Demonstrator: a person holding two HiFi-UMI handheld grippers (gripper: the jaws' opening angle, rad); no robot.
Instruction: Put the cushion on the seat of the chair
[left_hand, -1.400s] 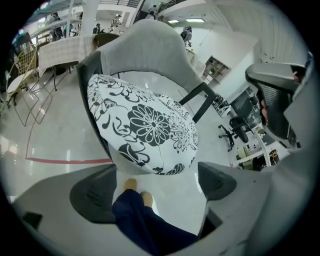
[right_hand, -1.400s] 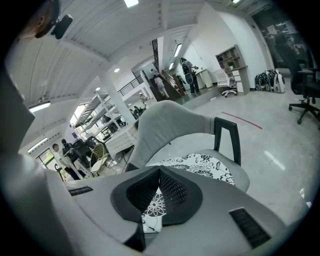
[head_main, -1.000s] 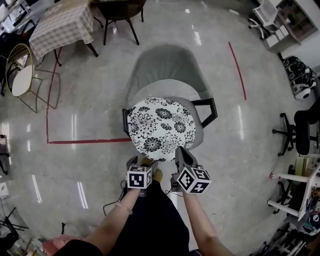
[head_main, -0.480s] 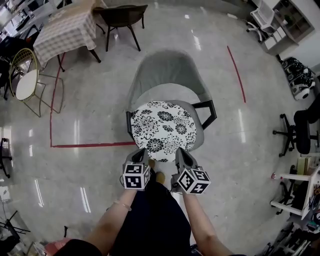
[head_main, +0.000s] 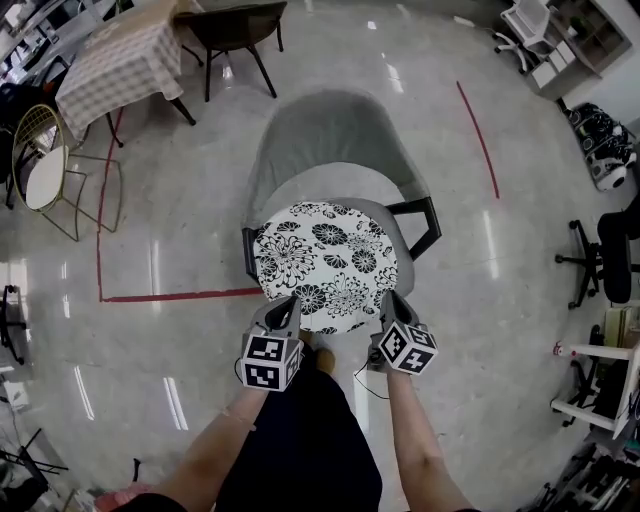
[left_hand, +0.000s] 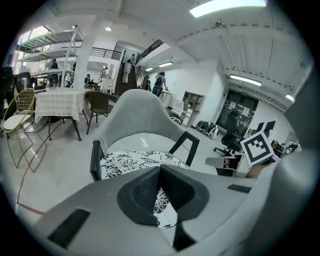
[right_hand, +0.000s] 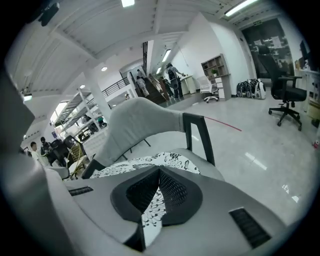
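As hand-held grippers (head_main: 288, 304) (head_main: 391, 298) pinch it, the cushion (head_main: 325, 262) lies on the chair (head_main: 330, 135).

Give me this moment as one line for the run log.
left gripper: shut on cushion | right gripper: shut on cushion | cushion: over chair seat

Cushion (head_main: 325, 262) lies on the seat (head_main: 398, 245) of the armchair (head_main: 330, 135), centre, overhanging its near edge; backrest on the far side. Left gripper (head_main: 285, 304) is at the cushion's near-left edge, right gripper (head_main: 391, 299) at its near-right edge. Table (head_main: 120, 62) stands far left, side chair (head_main: 235, 22) just right of it, wire chair (head_main: 45, 165) nearer. Office chair (head_main: 610, 255) stands at the right edge.
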